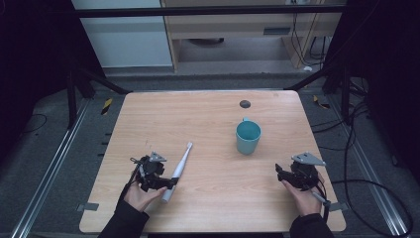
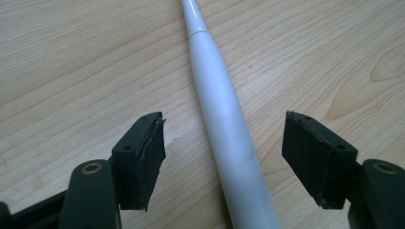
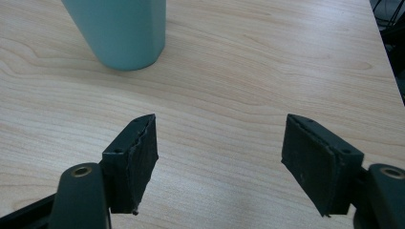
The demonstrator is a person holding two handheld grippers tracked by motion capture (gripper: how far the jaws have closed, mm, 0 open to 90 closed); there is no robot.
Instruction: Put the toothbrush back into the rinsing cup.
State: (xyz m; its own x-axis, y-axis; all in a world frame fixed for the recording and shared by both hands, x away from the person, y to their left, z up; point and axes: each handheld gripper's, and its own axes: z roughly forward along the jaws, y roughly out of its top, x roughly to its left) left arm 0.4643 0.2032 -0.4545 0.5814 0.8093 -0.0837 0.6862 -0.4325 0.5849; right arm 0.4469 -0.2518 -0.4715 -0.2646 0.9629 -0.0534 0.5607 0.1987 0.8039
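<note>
A white electric toothbrush [image 1: 178,167] lies flat on the wooden table [image 1: 208,124], its thin end pointing away toward the table's middle. My left gripper [image 1: 166,184] stands open around its thick handle [image 2: 229,138]; the pads flank it on both sides with gaps and do not touch it. A teal mug [image 1: 247,137] stands upright right of centre, seen close as the teal mug [image 3: 119,33] at the top left of the right gripper view. My right gripper [image 1: 280,174] rests open near the front right edge, with bare wood between its jaws [image 3: 219,157].
A small dark round spot [image 1: 244,103] sits near the table's far edge. Metal rails and cables run along the floor on both sides. A pale cabinet and wooden furniture stand beyond the far edge.
</note>
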